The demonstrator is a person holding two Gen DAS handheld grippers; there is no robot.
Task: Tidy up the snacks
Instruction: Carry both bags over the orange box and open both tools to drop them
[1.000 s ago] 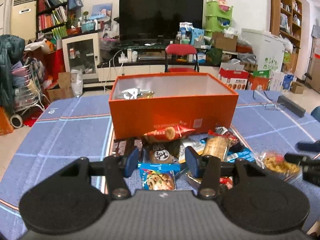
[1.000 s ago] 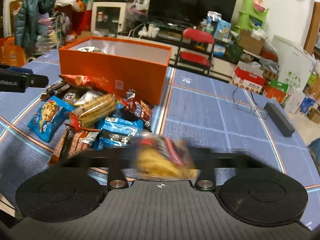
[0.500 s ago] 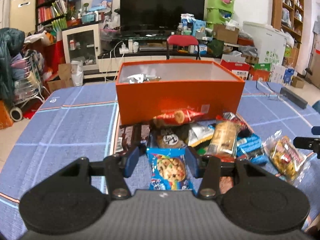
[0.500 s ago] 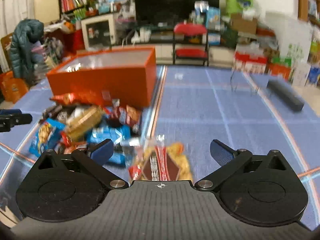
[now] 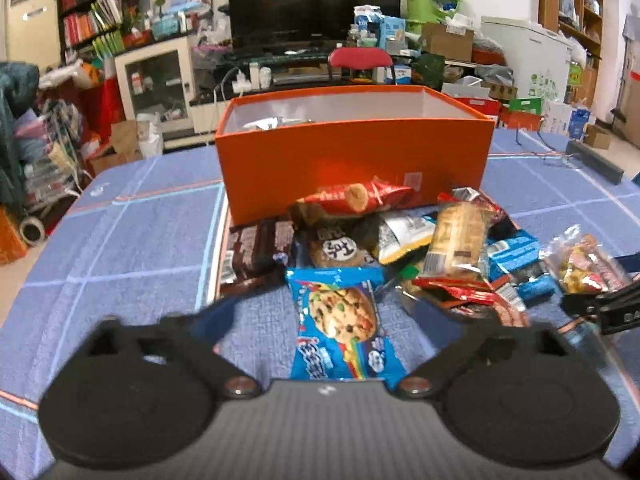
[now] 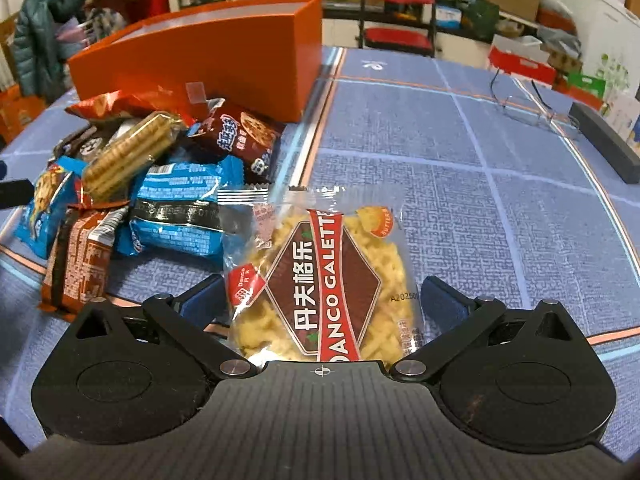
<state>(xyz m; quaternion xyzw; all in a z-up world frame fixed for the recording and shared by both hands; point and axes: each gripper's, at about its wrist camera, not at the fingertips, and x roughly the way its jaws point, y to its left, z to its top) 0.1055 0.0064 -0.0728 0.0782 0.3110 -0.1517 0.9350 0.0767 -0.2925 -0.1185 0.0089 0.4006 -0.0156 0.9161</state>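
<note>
On a table covered in a blue cloth (image 5: pixel 152 216) with pale grid lines and orange stripes, a heap of wrapped snacks lies in front of an orange box (image 5: pixel 352 160).

Seen from the left wrist camera, from left to right: dark brown chocolate-coloured packets (image 5: pixel 256 248) lie at the left edge of the heap. Just beside them a blue cookie packet (image 5: pixel 340 320), printed with a chip-studded cookie and a rainbow stripe, lies flat on the cloth. The left gripper (image 5: pixel 324 320) sits over it with its jaws spread wide, having just been opening; the cookie packet lies between the blue-padded fingers with clear gaps on both sides, not gripped. Behind it a red packet (image 5: pixel 356 196) leans against the front wall of the orange box, which is open at the top, white inside, with a crumpled silvery wrapper (image 5: pixel 264 123) in its left far corner. Further right, a clear sleeve of golden biscuits (image 5: pixel 456 240) rests on top of the heap, then blue-and-black packets (image 5: pixel 516 256).

Seen from the right wrist camera, the heap lies at the left, with a dark red cookie packet (image 6: pixel 240 140) nearest the box. To its right, a clear bag of yellow waffle crisps (image 6: pixel 320 280) with a brown and red diamond label lies flat on the cloth, apart from the heap. The right gripper (image 6: pixel 320 304) has its jaws fully apart around this bag, neither pad pressing on it. Far right, a pair of glasses (image 6: pixel 528 108) and a dark bar (image 6: pixel 604 148) lie on the cloth.
</note>
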